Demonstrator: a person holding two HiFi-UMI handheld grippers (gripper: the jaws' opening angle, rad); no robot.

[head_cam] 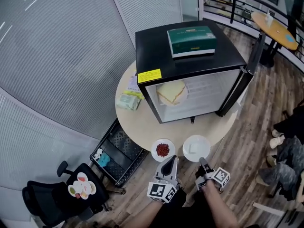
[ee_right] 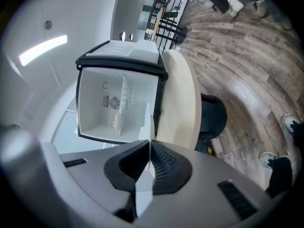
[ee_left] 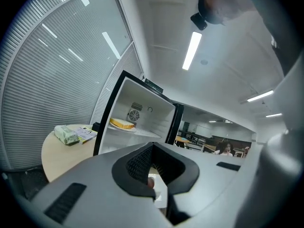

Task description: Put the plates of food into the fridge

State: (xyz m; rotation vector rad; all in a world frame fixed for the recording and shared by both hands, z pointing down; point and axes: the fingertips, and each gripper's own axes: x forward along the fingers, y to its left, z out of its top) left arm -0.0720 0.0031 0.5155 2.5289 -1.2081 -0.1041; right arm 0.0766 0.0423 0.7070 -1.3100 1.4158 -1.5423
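A black mini fridge [head_cam: 190,61] stands open on the round table [head_cam: 137,125], and a plate with a sandwich [head_cam: 172,93] sits on its shelf. Two white plates lie at the table's near edge: one with red food [head_cam: 163,149], one with pale food [head_cam: 196,147]. My right gripper [head_cam: 203,164] is turned on its side and shut on the rim of the pale-food plate [ee_right: 146,127], seen edge-on between its jaws [ee_right: 149,160]. My left gripper [head_cam: 170,161] points at the red plate's rim, jaws close together. A sliver of white and red shows in the gap [ee_left: 154,182].
A green box [head_cam: 192,41] lies on the fridge top. The fridge door [head_cam: 236,91] swings out to the right. Packets [head_cam: 128,101] sit at the table's left. A black crate [head_cam: 116,151] and a chair holding a plate [head_cam: 83,189] stand lower left. People's legs [head_cam: 285,127] are at the right.
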